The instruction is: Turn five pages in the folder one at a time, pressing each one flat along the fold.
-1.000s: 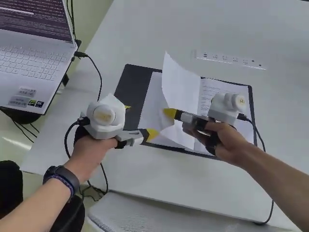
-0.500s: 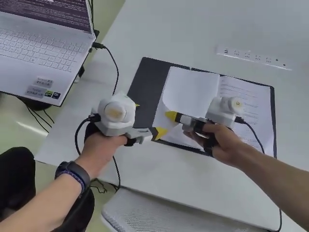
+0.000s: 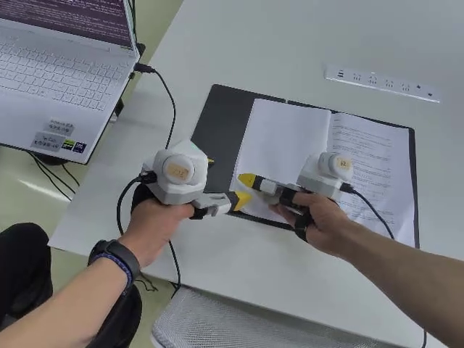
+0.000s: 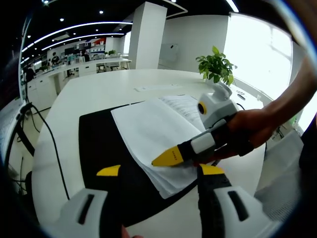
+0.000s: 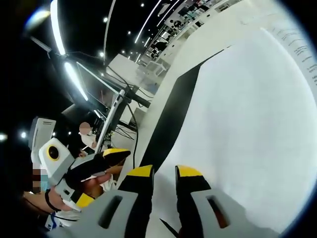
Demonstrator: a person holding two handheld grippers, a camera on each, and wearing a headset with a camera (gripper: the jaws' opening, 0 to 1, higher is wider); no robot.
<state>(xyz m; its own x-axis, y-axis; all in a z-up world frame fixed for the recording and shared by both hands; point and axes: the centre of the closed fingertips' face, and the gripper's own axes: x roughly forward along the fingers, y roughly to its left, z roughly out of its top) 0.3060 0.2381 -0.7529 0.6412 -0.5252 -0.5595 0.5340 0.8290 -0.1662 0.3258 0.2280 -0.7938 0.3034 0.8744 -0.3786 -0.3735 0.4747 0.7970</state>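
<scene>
A black folder (image 3: 217, 123) lies open on the white table. A blank white page (image 3: 283, 145) rests turned over on its left half, and a printed page (image 3: 370, 167) shows on the right. My right gripper (image 3: 246, 179) is at the blank page's near left corner, jaws shut on the page's edge (image 5: 165, 171). In the left gripper view it reaches in from the right (image 4: 167, 157) over the page (image 4: 148, 129). My left gripper (image 3: 239, 201) hovers open just off the folder's near edge (image 4: 160, 170), holding nothing.
An open laptop (image 3: 58, 80) stands at the far left, its cable (image 3: 163, 94) running past the folder's left side. A white power strip (image 3: 380, 82) lies beyond the folder. A mesh chair seat (image 3: 239, 326) sits below the table's near edge.
The page stood upright a second ago and has swung over to lie on the left half. My right gripper went down and left with it. The left gripper stayed near the front edge.
</scene>
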